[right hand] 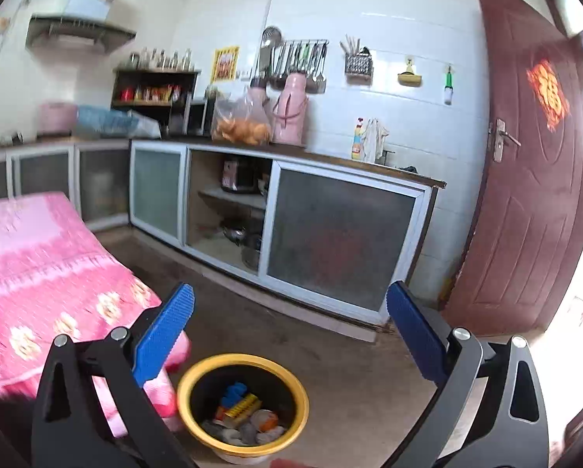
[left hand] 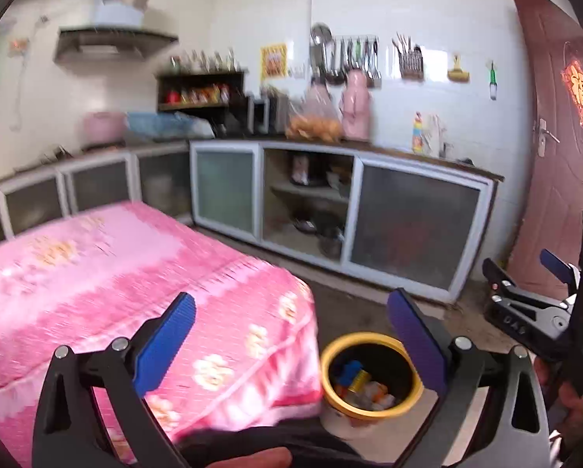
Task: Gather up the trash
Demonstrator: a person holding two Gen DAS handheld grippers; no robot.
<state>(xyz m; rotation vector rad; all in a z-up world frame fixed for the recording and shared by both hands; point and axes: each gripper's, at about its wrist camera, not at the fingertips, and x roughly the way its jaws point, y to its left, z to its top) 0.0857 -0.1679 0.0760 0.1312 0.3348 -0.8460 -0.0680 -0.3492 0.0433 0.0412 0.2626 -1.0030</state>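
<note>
While both of my grippers hang in the air above the floor, neither has anything between its blue pads. My left gripper is spread wide, its left pad over the pink flowered cloth and its right pad over the rim of the bin. My right gripper is just as wide apart and empty; in the left wrist view I can see it at the far right edge, with a hand gripping its handle.

From both views the yellow-rimmed bin sits on the floor, right against the hanging edge of the pink cloth. Trash lies piled in its bottom: a blue piece, a yellow wrapper, some orange and white scraps and a few crumpled grey bits. I cannot tell what each piece is.

Beyond the bin runs a low counter with sliding glass doors, one section open onto shelves. A dark red door stands to the right of it.
</note>
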